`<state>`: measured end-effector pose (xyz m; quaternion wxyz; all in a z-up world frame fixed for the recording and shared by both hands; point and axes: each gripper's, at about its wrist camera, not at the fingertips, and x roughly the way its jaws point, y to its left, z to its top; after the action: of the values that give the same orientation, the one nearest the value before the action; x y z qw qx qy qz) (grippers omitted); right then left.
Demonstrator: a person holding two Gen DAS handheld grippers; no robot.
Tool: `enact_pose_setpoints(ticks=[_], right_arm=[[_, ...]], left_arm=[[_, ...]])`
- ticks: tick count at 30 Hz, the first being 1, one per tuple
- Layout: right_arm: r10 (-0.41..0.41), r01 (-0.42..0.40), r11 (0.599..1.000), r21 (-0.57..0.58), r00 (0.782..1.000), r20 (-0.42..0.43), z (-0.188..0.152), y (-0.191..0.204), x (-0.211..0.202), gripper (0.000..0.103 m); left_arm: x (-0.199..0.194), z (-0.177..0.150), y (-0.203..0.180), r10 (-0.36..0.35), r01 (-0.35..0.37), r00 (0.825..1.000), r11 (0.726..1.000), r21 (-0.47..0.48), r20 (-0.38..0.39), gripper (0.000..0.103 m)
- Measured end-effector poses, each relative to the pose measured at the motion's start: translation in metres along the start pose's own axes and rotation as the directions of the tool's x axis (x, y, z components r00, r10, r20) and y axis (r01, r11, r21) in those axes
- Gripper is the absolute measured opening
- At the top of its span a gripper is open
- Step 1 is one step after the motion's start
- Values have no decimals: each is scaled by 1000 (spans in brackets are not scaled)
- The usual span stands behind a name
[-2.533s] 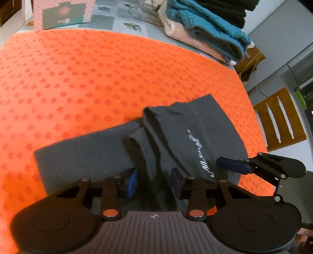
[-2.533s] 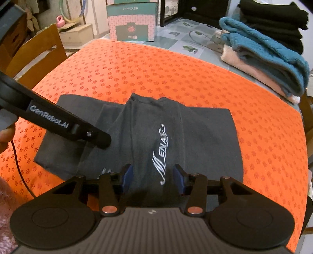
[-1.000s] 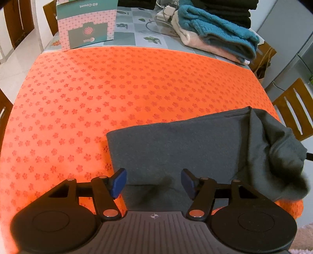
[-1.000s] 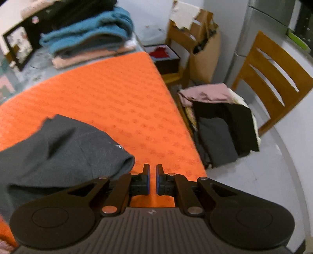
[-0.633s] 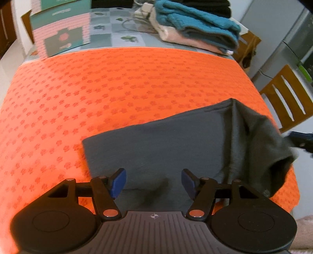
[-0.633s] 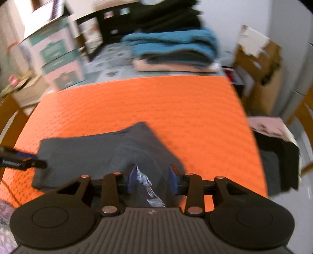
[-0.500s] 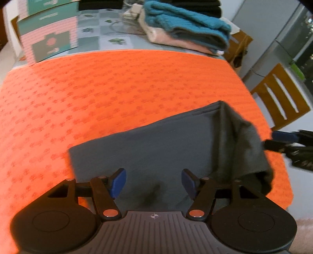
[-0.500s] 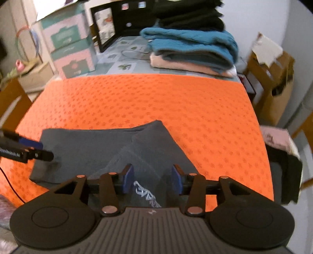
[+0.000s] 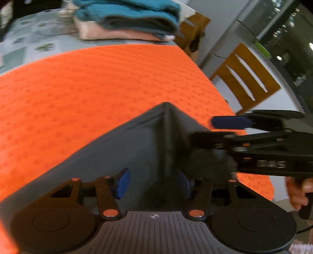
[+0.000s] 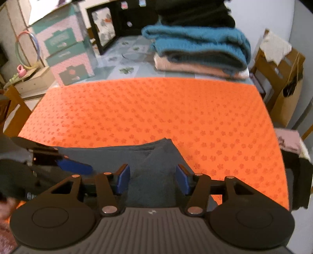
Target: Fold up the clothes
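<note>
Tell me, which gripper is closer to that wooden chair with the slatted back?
Right. The right gripper reaches in from the wooden chair's side of the grey garment; the left gripper sits over the garment, farther from it.

Wooden chair (image 9: 245,78) (slatted back) beside an orange-covered table (image 10: 148,109).

Left wrist view smeared by motion blur throughout; print on the orange patterned cloth (image 9: 97,82) unreadable there. Near edge of the dark grey folded garment (image 9: 121,148) hidden behind the left gripper's body. Its right blue-padded finger (image 9: 184,183) half buried in a raised fold; contact cannot be told. White lettering (image 9: 271,164) on the right gripper illegible. In the right wrist view, the stacked black clothing (image 10: 195,13) cut off by the top edge.
</note>
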<state>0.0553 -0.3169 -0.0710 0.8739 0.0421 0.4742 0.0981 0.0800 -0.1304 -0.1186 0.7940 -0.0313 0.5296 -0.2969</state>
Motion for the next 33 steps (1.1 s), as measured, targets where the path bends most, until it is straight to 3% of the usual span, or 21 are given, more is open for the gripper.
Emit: enact_pose_setpoints(ticks=[5, 13, 15, 17, 19, 22, 27, 30, 33], right_arm=[[26, -24, 999, 30, 998, -65, 2, -14, 24, 50], [32, -31, 999, 15, 990, -137, 0, -20, 48, 49], [30, -29, 1000, 13, 989, -144, -1, -21, 51, 36], [31, -28, 999, 21, 990, -141, -1, -22, 51, 22], [27, -23, 999, 35, 991, -128, -2, -24, 47, 15], [17, -14, 999, 50, 997, -72, -3, -25, 31, 12], [18, -25, 993, 114, 998, 58, 2, -33, -20, 11], [16, -37, 989, 141, 990, 142, 6, -36, -55, 10], [55, -97, 978, 185, 975, 216, 11, -39, -86, 10]], left_arm=[[23, 6, -22, -10, 12, 1000, 995, 96, -22, 53], [42, 1, -34, -27, 33, 998, 992, 120, -56, 37], [41, 0, -35, -24, 31, 998, 991, 128, -53, 28], [37, -2, -38, -15, 21, 999, 990, 142, -42, 12], [29, -3, -38, -3, 6, 1000, 989, 146, -17, 4], [11, -5, -35, 67, -72, 997, 989, 133, 42, 4], [-29, -6, -23, 65, -70, 991, 997, 42, 117, 3], [-61, -6, -18, 94, -95, 977, 995, 0, 189, 3], [-103, 1, -8, 144, -133, 948, 989, -57, 284, 3]])
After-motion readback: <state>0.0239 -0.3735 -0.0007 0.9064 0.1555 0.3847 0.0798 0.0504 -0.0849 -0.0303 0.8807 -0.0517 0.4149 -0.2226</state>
